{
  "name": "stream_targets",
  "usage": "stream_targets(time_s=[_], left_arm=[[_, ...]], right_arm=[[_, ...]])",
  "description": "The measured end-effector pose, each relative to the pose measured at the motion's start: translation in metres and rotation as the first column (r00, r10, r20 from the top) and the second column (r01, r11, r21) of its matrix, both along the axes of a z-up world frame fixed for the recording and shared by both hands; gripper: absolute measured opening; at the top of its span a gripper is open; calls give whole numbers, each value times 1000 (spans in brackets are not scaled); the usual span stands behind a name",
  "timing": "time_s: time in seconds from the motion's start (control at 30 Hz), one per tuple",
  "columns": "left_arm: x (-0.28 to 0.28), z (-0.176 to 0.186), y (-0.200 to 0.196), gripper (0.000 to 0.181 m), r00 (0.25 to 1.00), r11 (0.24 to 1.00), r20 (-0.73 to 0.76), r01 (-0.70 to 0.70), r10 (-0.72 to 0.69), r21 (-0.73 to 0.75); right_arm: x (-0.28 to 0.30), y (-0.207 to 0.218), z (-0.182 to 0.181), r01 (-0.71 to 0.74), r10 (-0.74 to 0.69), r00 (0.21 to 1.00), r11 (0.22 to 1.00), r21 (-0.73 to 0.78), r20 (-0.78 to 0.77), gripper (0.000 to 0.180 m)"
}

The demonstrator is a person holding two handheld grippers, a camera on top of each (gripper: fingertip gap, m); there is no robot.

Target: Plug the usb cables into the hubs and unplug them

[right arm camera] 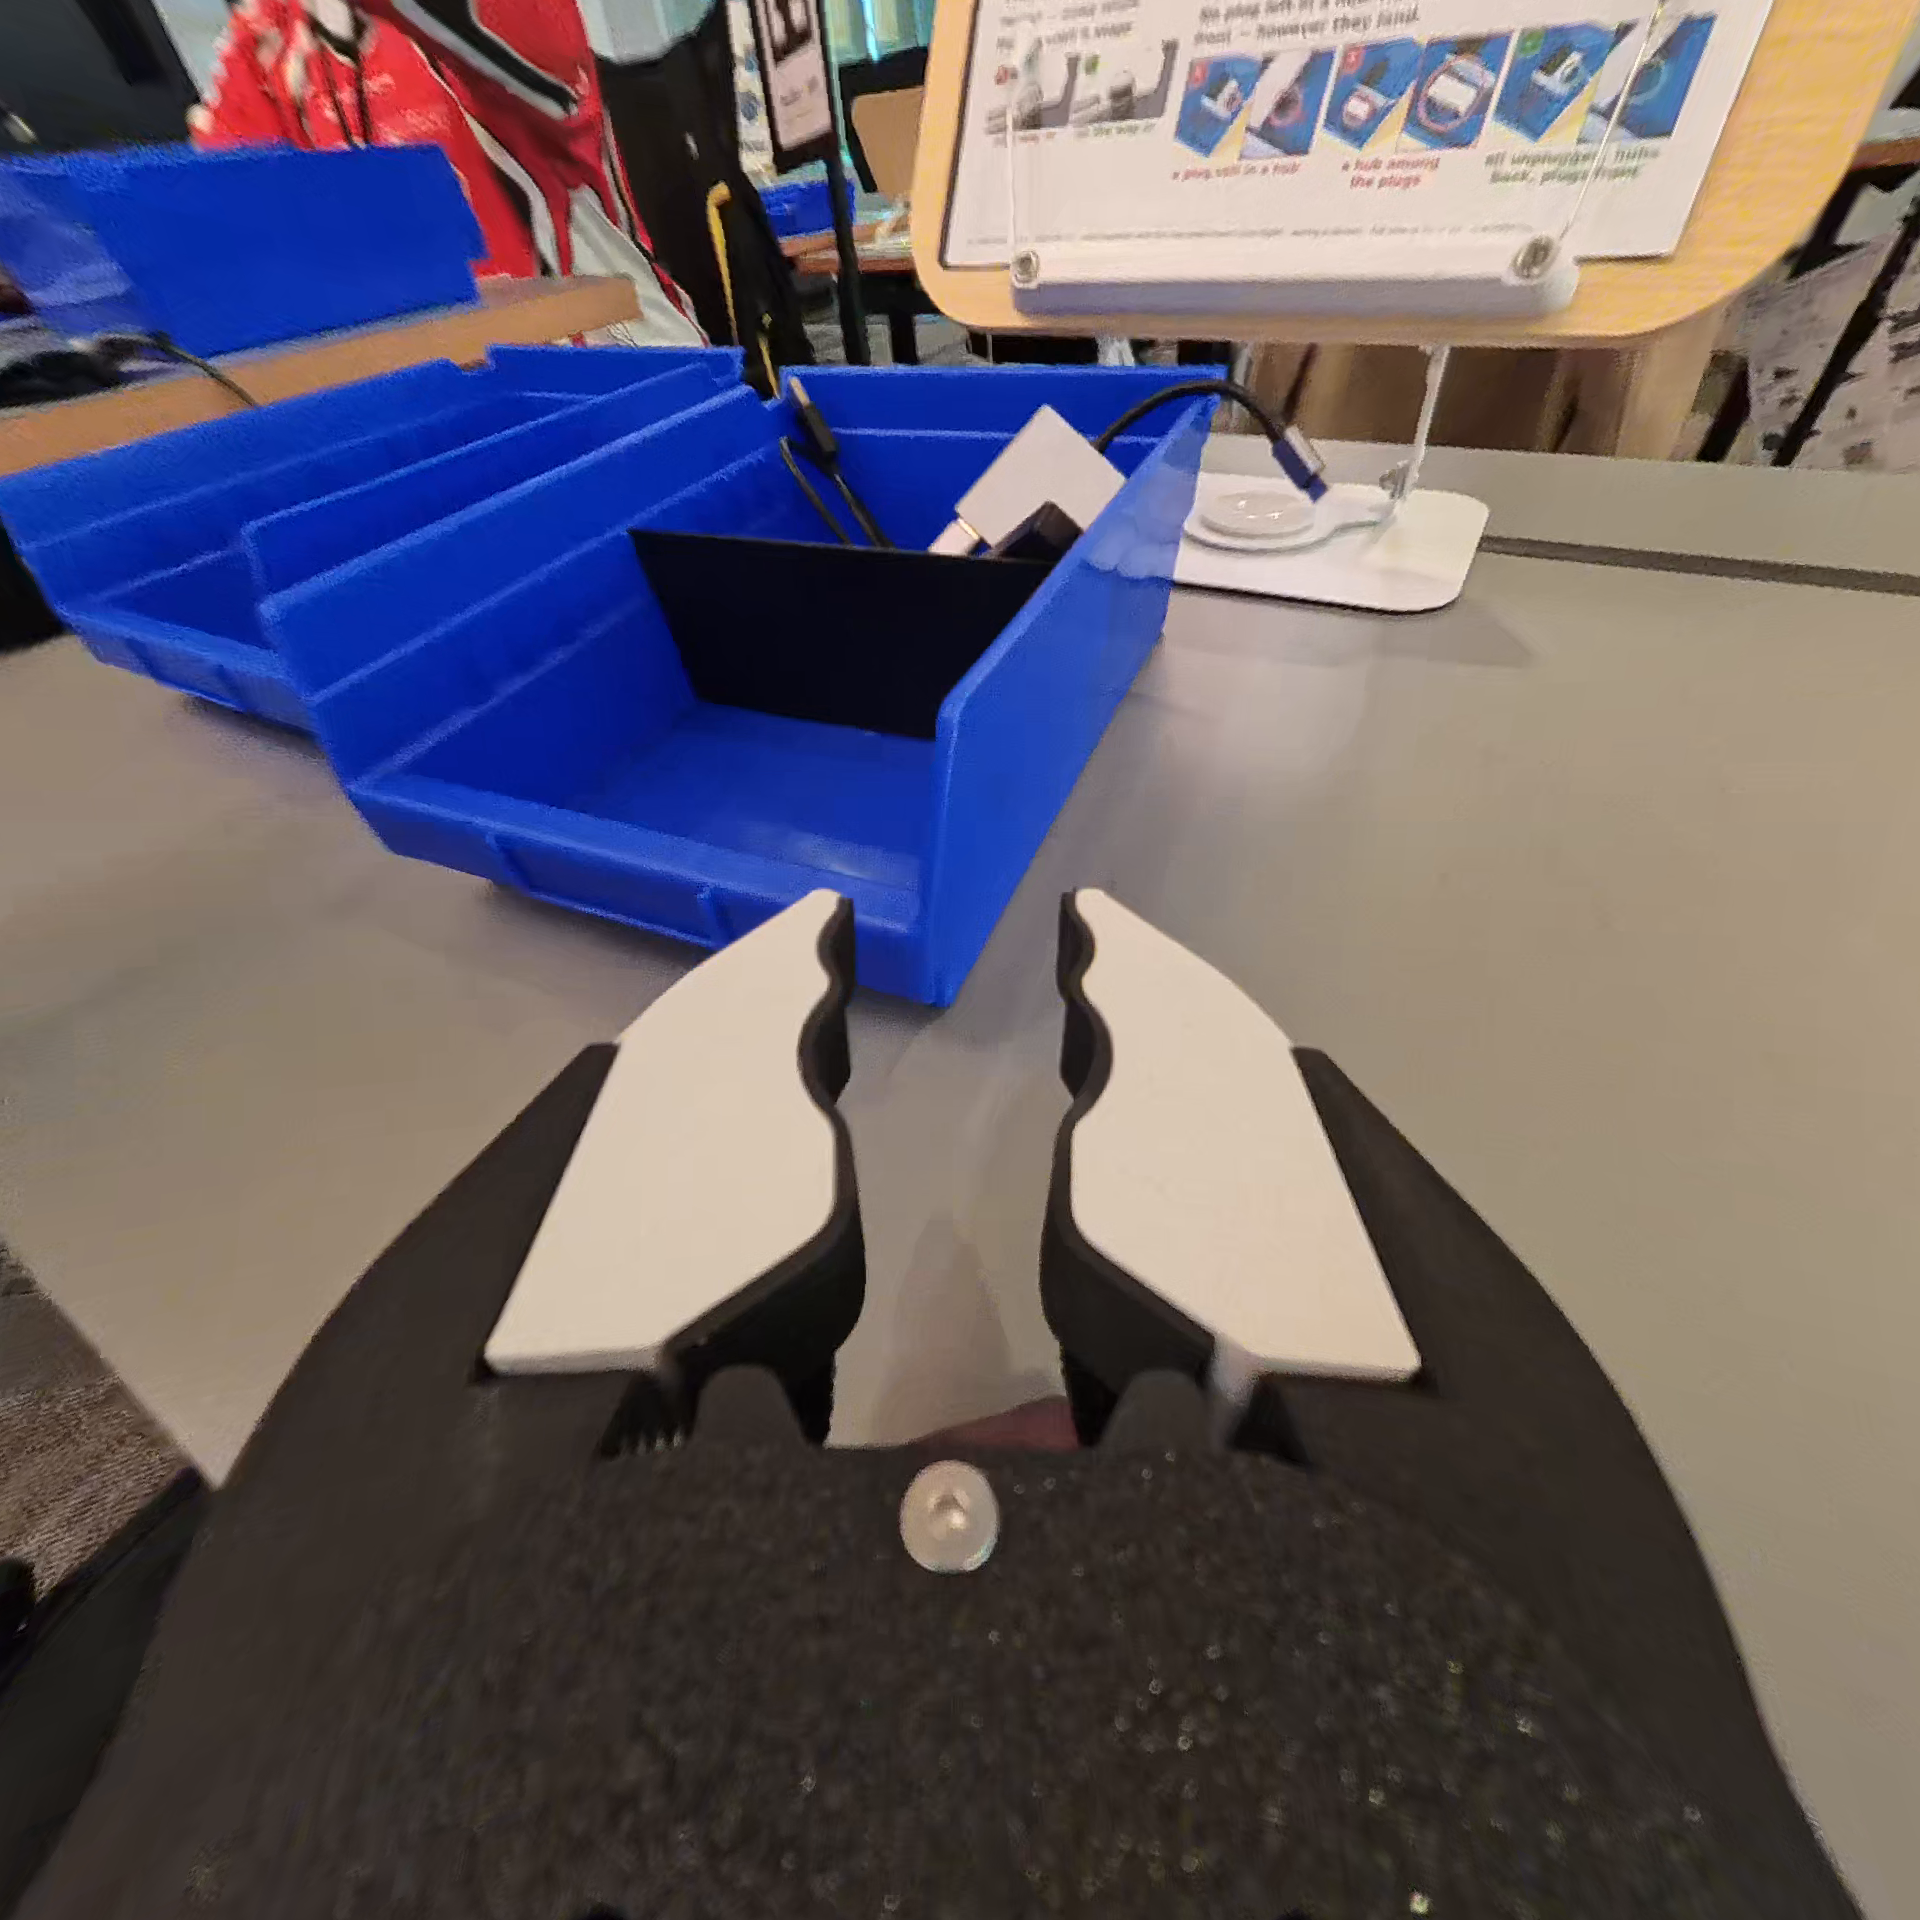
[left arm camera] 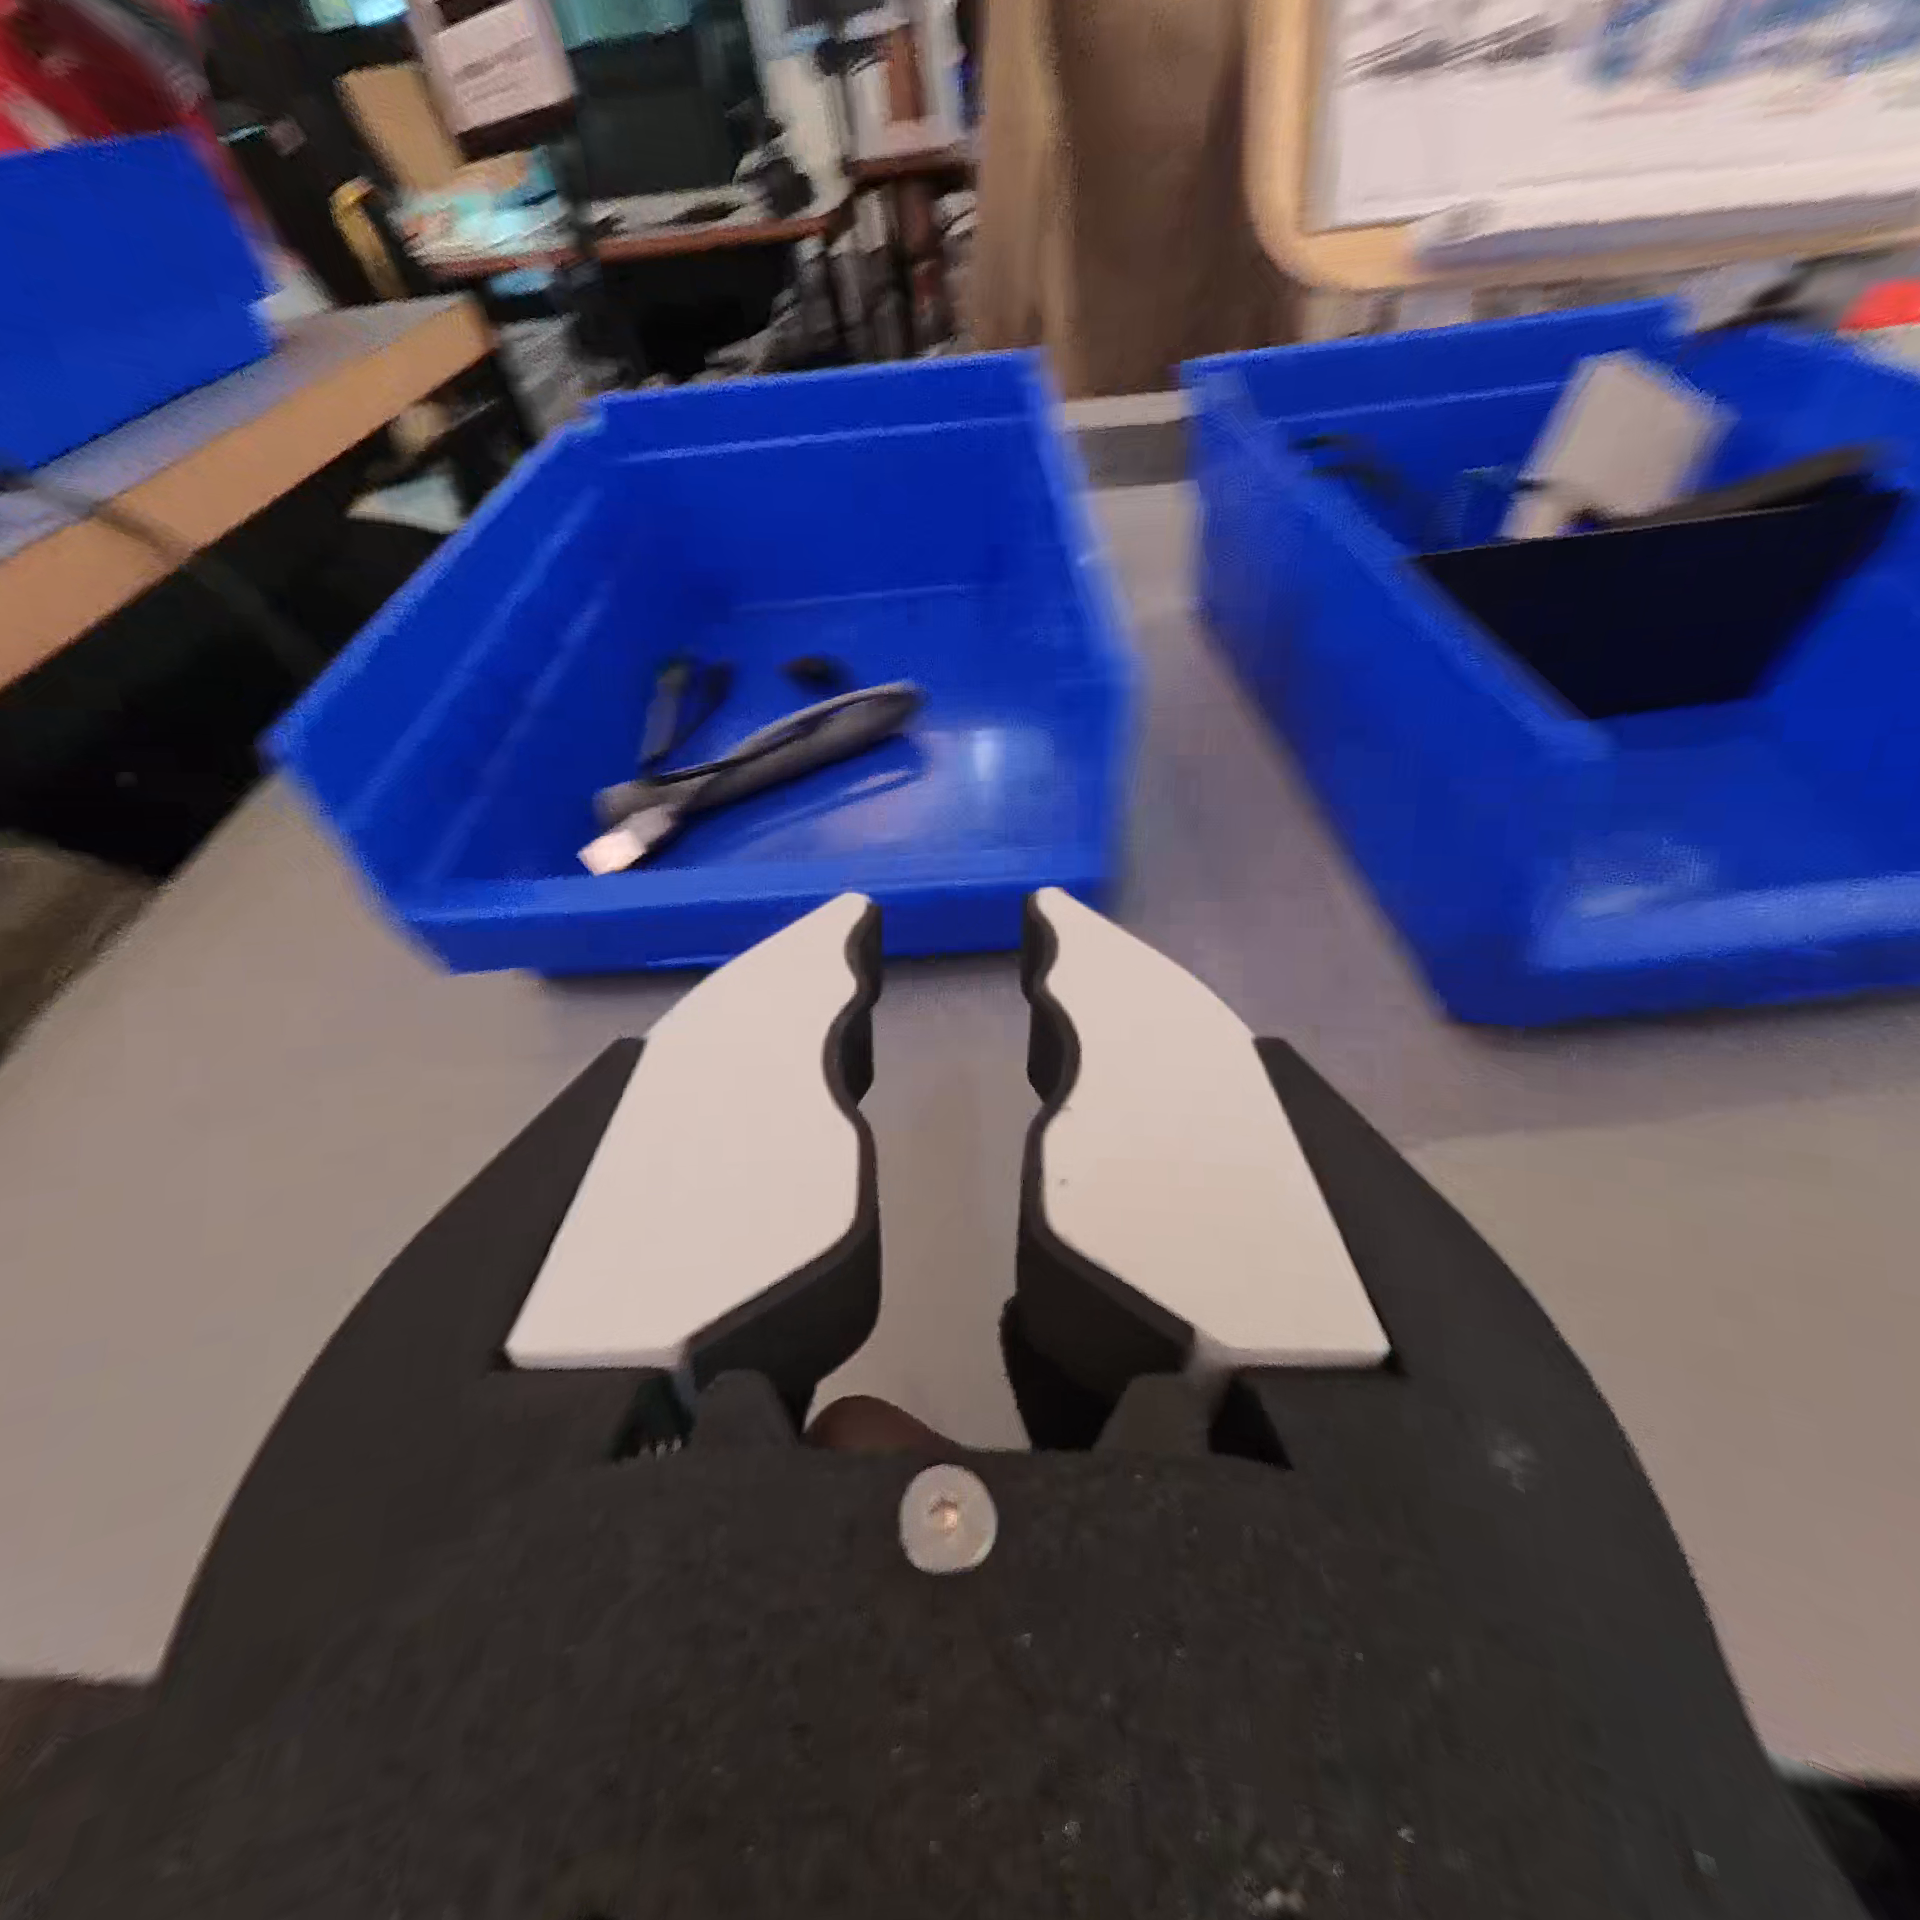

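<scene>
I'm looking across a grey tabletop (right arm camera: 1455, 935) in a cluttered workroom, with shelves and blurred gear sitting behind it. Landmark is the divided blue bin (right arm camera: 790, 665) with a black divider (right arm camera: 831, 623) standing across it.

Behind that divider, at the bin's far end, a silver hub (right arm camera: 1039, 473) is leaning upright, and thin black cables (right arm camera: 831, 488) are sticking up just left of it. One black cable is arching over the bin's right wall, and its blue-grey plug (right arm camera: 1301, 462) is hanging outside over the white base of a sign stand (right arm camera: 1351, 551). The near compartment of the bin is showing only blue floor.

Left of the divided bin, a second blue bin (left arm camera: 727, 665) is sitting on the tabletop, well apart from it. A grey usb cable (left arm camera: 758, 753) is lying on its floor, silver connector pointing at the near wall, with a thin black lead (left arm camera: 681, 707) beside it.

My left tool (left arm camera: 951, 920) is hovering over the tabletop just short of the second bin's near wall, jaws parted, gripping nothing. My right tool (right arm camera: 956, 914) is hovering at the divided bin's near right corner, jaws parted wider, also gripping nothing.
</scene>
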State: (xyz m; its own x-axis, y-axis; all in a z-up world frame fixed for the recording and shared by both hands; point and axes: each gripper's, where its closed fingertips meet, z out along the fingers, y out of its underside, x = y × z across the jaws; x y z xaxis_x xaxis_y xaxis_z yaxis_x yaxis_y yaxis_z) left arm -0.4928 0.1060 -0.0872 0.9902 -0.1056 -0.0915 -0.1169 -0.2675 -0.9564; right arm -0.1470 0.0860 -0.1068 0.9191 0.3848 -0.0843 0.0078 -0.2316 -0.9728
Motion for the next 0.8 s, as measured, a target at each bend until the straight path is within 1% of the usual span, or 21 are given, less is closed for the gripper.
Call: stream_targets(time_s=[0.1,0.17,0.23,0.33,0.47,0.5,0.53,0.57,0.7,0.8], left_arm=[[-81,-9,24,45,984,982,-8,-177,177,-66],[-121,-11,38,46,961,959,-42,-275,273,-65],[-147,-19,53,49,944,941,-73,-327,322,-89],[-162,-32,81,51,950,942,-45,-314,310,-120],[-173,-34,111,44,951,943,4,-307,310,-126],[-175,-33,116,39,953,946,22,-296,301,-130],[-172,-35,120,28,959,953,52,-268,278,-145],[-167,-36,123,12,965,960,94,-227,244,-162],[-154,-37,110,2,972,977,186,-108,142,-183],[-150,-37,80,2,979,975,114,-147,167,-166]], right_arm=[[-2,-9,12,-29,30,999,999,28,-35,33],[-6,-11,21,-45,47,998,998,44,-36,33],[-12,-11,25,-63,65,997,996,60,-32,31],[-24,-10,14,-106,107,994,994,27,-39,31],[-40,-9,-5,-153,151,987,987,-57,-51,31],[-43,-9,-5,-159,157,986,986,-57,-49,31],[-47,-9,-3,-165,163,985,985,-46,-49,31],[-51,-10,-2,-172,170,984,984,-41,-47,30],[-81,-17,-6,-231,231,973,971,-66,-6,31],[-109,-24,-11,-272,276,960,959,-78,43,31]])
